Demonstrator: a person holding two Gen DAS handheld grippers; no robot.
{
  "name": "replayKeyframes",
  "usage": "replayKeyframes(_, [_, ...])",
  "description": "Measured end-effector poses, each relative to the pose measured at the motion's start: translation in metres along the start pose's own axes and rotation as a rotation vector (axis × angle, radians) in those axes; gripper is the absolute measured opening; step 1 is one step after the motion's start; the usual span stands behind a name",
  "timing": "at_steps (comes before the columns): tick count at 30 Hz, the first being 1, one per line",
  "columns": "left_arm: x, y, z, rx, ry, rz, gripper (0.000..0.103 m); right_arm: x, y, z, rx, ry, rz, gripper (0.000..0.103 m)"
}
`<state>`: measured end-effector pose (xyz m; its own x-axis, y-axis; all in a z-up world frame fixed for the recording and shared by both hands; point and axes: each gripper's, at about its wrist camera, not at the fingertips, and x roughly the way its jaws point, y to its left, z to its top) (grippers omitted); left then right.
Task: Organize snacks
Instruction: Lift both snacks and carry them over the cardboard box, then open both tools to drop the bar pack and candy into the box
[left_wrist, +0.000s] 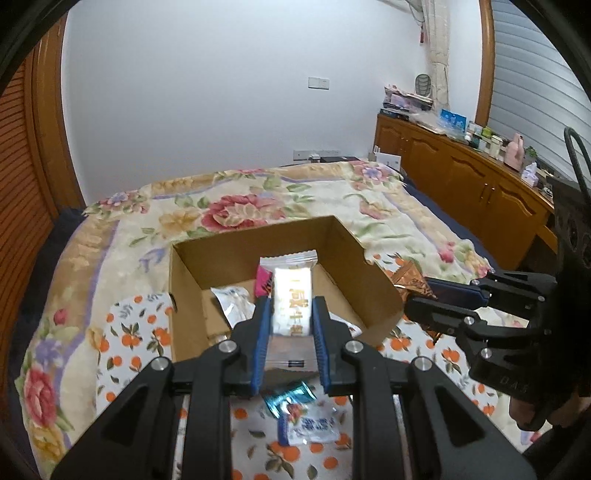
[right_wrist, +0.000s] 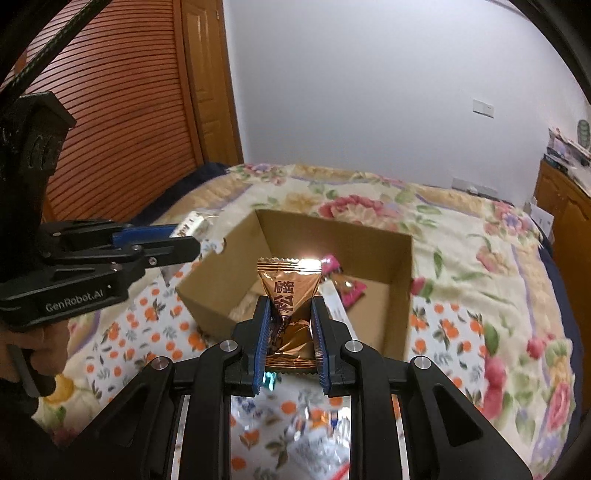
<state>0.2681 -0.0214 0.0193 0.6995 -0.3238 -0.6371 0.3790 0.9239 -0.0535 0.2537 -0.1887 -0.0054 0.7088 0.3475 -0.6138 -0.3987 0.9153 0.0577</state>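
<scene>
Left wrist view: left tool (left_wrist: 289, 314) pinches white pack (left_wrist: 291, 295), long axis fwd, over box (left_wrist: 192, 273); right tool (right_wrist: 290, 314) pinches copper pack (right_wrist: 288, 291) short of box rim.

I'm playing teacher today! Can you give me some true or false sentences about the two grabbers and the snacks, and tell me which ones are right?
1. The left gripper holds a white snack packet with gold writing. True.
2. The right gripper is empty. False: it is shut on a shiny copper-coloured foil packet.
3. The open brown cardboard box has nothing in it. False: a pink packet and a clear-white wrapper lie inside.
4. The box sits on a flowery bedspread. True.
5. A blue and white packet lies outside the box, on the cloth printed with oranges. True.
</scene>
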Motion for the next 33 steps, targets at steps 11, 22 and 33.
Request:
replayKeyframes(11, [0.06, 0.034, 0.015, -0.043, 0.026, 0.01, 0.02, 0.069, -0.01, 0.025, -0.018, 0.029, -0.016, 0.02])
replayKeyframes(22, [0.106, 0.052, -0.011, -0.107, 0.109, 0.006, 0.02, 0.122, -0.026, 0.012, -0.004, 0.104, -0.059, 0.02])
replayKeyframes(33, [0.122, 0.06, -0.025, -0.148, 0.145, -0.007, 0.02, 0.145, -0.03, -0.002, -0.014, 0.154, -0.104, 0.02])
